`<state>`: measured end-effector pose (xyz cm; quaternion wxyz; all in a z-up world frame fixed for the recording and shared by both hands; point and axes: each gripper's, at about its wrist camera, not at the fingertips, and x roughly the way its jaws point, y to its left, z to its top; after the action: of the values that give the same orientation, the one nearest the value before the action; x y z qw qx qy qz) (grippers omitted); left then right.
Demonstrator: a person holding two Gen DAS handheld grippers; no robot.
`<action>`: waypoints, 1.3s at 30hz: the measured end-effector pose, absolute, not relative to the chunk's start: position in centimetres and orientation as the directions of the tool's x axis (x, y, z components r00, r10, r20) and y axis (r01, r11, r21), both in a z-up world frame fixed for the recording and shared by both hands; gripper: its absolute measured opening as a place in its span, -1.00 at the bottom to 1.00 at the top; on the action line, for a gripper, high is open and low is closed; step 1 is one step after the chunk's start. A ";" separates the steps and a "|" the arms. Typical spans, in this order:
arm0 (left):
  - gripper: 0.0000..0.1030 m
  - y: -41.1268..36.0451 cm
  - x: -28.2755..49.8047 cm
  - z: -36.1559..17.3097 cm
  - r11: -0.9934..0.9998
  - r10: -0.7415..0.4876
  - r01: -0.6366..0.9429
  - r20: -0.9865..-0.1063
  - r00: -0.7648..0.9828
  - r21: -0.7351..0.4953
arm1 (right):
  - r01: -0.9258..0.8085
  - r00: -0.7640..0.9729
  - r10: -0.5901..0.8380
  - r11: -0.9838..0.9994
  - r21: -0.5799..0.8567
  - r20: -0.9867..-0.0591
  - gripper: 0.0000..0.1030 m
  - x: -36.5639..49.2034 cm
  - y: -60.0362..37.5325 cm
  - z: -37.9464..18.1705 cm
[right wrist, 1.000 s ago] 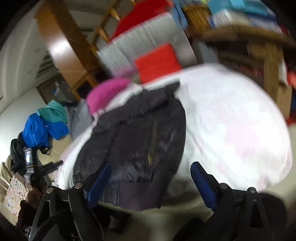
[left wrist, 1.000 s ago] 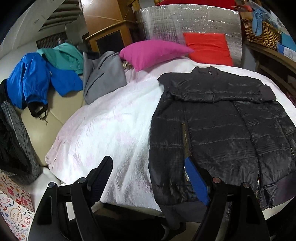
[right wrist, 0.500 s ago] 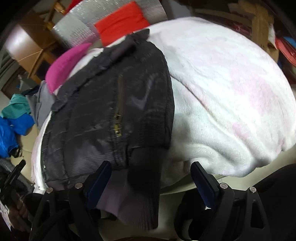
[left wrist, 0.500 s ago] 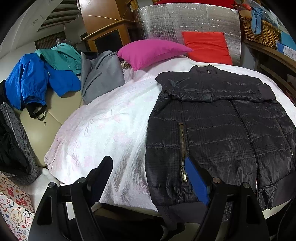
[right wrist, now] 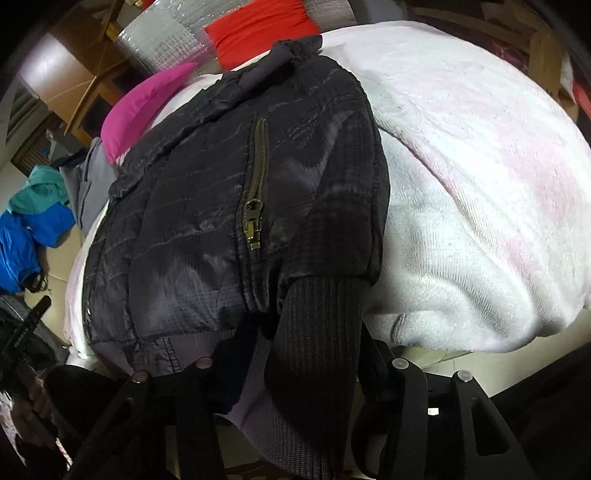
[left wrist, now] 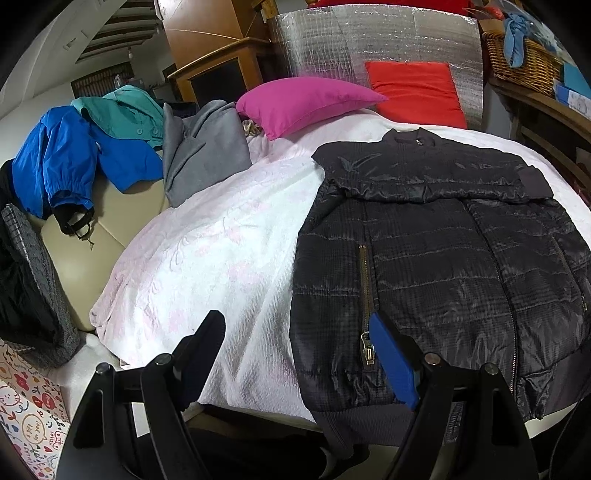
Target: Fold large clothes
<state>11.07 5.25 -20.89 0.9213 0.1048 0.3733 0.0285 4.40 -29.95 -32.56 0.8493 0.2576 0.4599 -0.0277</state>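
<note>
The black jacket [right wrist: 207,229] lay flat for folding; we had just been closing our right gripper [right wrist: 303,354] on its ribbed cuff [right wrist: 317,332], while our left gripper [left wrist: 295,354] hung unclenched beside the hem.

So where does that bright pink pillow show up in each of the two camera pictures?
Left wrist view: the pink pillow lies upper middle, at the head of the bed, beyond the black jacket.
Right wrist view: the pillow sits upper left, partly hidden behind the jacket.
Shared landmark: the red cushion beside it.
</note>
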 end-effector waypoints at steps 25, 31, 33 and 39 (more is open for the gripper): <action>0.57 7.5 14.7 -29.8 0.991 -0.115 -0.023 -0.935 0.335 -0.130 | 0.293 0.581 0.261 0.816 0.498 -0.770 0.25 4.2 -31.1 -33.0; 0.57 8.6 13.8 -28.7 0.992 -0.101 -0.029 -0.918 0.383 -0.121 | 0.285 0.578 0.271 0.817 0.501 -0.770 0.24 4.3 -31.1 -32.9; 0.57 9.1 13.4 -28.4 0.992 -0.104 -0.028 -0.913 0.395 -0.125 | 0.288 0.573 0.270 0.818 0.498 -0.774 0.24 4.4 -31.0 -32.9; 0.57 10.2 13.3 -30.0 0.982 -0.180 -0.005 -0.933 0.311 -0.191 | 0.290 0.555 0.283 0.816 0.501 -0.782 0.36 4.8 -30.8 -33.2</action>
<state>13.35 10.21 -29.97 0.8057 -0.0791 0.5844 -0.0545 4.75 -30.80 -33.22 0.8279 0.3037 0.4715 -0.0023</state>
